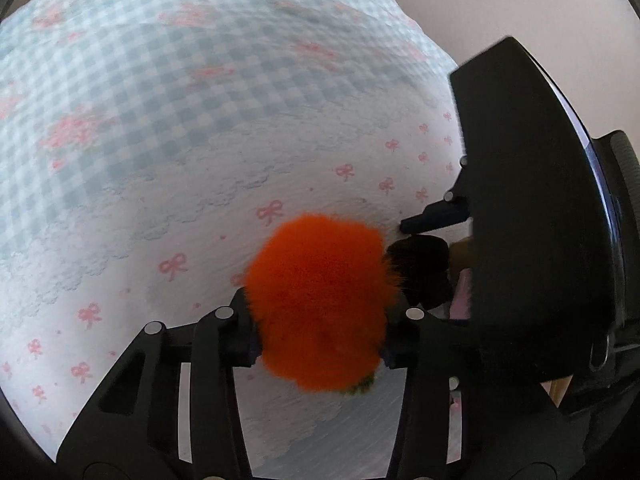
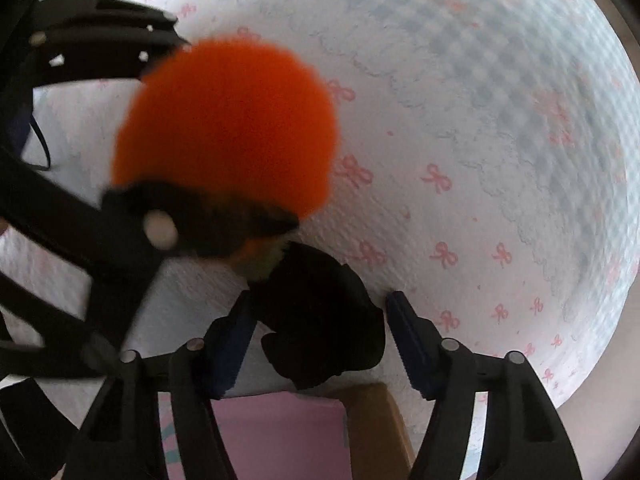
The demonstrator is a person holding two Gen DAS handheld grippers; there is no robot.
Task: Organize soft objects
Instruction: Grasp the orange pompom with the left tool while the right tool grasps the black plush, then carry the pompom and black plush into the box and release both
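Orange plush (image 1: 320,304) in left claw (image 1: 318,336).

Orange fluffy toy (image 1: 320,304), black plush (image 2: 320,320), blue-check/pink-bow cloth (image 1: 160,120)

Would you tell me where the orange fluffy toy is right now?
The orange fluffy toy is clamped in the left gripper, above the bow-print bedsheet, beside the right gripper.

Below me I see a bedspread (image 1: 168,128) in pale blue gingham, its white border dotted with pink bows. At its far edge I see plain beige floor (image 1: 500,4), softly and evenly lit.
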